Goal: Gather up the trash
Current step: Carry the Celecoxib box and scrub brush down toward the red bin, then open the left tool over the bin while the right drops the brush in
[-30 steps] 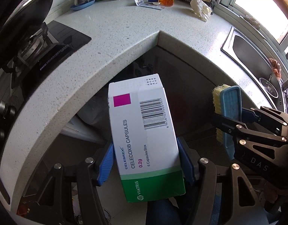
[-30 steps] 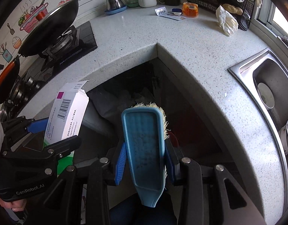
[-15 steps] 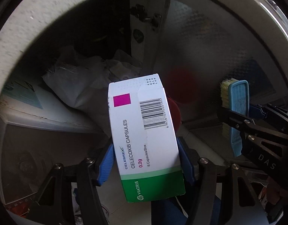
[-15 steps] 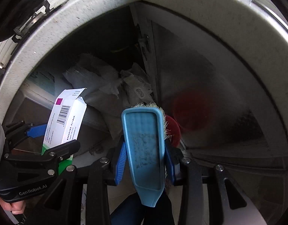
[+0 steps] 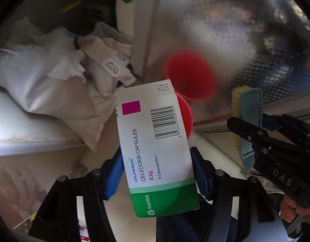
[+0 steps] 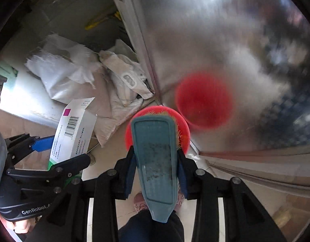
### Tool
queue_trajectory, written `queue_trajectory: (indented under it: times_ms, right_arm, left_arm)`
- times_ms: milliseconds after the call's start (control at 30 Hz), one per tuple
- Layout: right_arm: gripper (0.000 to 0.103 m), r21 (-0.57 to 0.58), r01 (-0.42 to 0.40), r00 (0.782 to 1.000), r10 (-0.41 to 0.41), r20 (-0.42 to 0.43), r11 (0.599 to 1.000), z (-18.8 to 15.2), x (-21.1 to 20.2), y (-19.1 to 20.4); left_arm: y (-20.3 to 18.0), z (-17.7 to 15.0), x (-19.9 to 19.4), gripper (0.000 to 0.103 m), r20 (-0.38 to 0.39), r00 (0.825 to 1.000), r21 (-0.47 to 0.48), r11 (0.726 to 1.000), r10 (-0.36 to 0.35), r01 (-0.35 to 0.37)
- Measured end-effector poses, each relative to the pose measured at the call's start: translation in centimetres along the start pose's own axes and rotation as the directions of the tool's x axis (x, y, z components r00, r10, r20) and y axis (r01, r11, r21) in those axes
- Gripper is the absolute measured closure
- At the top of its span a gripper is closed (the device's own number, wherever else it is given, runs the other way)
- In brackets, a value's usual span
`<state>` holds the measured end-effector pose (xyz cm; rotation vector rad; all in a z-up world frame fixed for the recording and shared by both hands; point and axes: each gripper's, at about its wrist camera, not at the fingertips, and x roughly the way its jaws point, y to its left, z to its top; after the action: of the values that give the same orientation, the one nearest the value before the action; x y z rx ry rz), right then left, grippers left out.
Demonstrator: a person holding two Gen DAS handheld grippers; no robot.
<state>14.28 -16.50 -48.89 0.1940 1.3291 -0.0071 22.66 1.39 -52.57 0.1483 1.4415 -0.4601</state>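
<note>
While both tools point steeply down toward the floor, the left hand-held gripper [image 5: 156, 173] pinches a white-and-green medicine box [image 5: 155, 147] across its width, and the right hand-held gripper [image 6: 156, 173] clamps a blue scrub brush [image 6: 155, 157] by its sides. Both loads hang above a red bin [image 6: 184, 131], probably the drop target. Behind it stands a reflective metal panel [image 6: 225, 40]. White bags [image 5: 44, 76] lie slumped beside it. Floor: pale tile [image 5: 221, 147].

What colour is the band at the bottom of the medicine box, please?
Green, clearest in the left wrist view on the medicine box.
</note>
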Motion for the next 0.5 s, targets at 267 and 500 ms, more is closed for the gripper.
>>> queue_trajectory:
  times_ms: [267, 500]
  right_arm:
    - [0.068, 0.043, 0.031, 1.000, -0.030, -0.006, 0.999, -0.9, 2.0, -1.6]
    - [0.068, 0.084, 0.061, 0.998, -0.059, -0.021, 0.995, -1.7, 2.4, -2.9]
  left_arm:
    - [-1.2, 1.2, 3.5, 0.042, -0.031, 0.999, 0.059, 0.998, -0.035, 0.037]
    - [-2.5, 1.5, 4.5, 0.042, -0.053, 0.998, 0.134, 0.990, -0.035, 0.042]
